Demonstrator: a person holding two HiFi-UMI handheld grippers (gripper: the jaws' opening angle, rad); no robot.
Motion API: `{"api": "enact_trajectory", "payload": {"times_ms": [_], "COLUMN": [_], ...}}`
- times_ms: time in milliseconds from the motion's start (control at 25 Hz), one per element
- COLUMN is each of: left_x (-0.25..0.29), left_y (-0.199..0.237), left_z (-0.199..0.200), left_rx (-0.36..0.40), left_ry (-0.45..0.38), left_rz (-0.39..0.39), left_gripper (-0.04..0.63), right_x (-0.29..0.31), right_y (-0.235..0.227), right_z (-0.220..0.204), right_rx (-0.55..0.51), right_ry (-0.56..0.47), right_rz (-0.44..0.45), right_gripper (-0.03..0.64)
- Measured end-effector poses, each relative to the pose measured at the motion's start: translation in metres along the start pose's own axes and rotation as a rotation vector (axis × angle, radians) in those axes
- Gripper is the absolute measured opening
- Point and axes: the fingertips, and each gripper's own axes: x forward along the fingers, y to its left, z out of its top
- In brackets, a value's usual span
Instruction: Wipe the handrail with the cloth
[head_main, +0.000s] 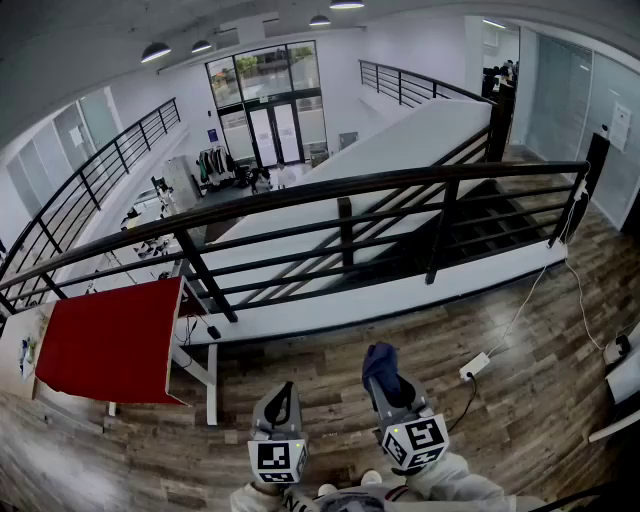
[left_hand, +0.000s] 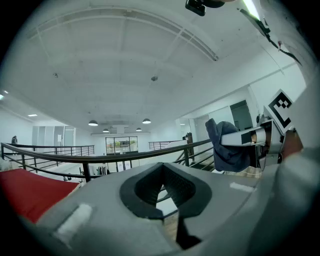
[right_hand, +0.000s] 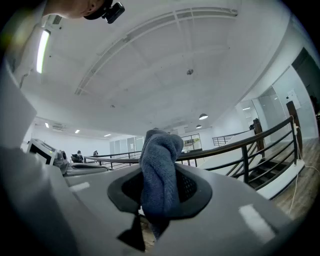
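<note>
A dark curved handrail (head_main: 340, 186) tops the black railing that crosses the head view ahead of me; it also shows as the handrail (left_hand: 100, 158) in the left gripper view and the handrail (right_hand: 235, 141) in the right gripper view. My right gripper (head_main: 385, 378) is shut on a blue cloth (head_main: 379, 360), held upright well short of the rail. The cloth (right_hand: 160, 170) stands bunched between the jaws of the right gripper (right_hand: 160, 197). My left gripper (head_main: 282, 398) is beside it, shut and holding nothing. From the left gripper (left_hand: 165, 189) the cloth (left_hand: 225, 145) appears at the right.
A red-topped table (head_main: 110, 340) stands at the left, against the railing. A white power strip (head_main: 474, 365) with its cable lies on the wooden floor at the right. A staircase (head_main: 500, 225) descends behind the railing. White furniture (head_main: 625, 385) sits at the right edge.
</note>
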Motion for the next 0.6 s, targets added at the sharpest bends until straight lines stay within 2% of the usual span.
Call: {"api": "enact_trajectory", "payload": {"times_ms": [120, 600], "left_x": [0.006, 0.022], "left_y": [-0.015, -0.027], "left_z": [-0.002, -0.006], "left_rx": [0.008, -0.002], "left_ry": [0.015, 0.036], "left_rz": [-0.021, 0.005], "left_gripper": [0.003, 0.002], "right_x": [-0.005, -0.004], "right_y": [-0.01, -0.03], "right_z": [0.001, -0.002], "right_rx": [-0.008, 0.004], "right_ry": [0.0, 0.005], "right_rz": [-0.002, 0.037], "right_gripper": [0.091, 0.092]}}
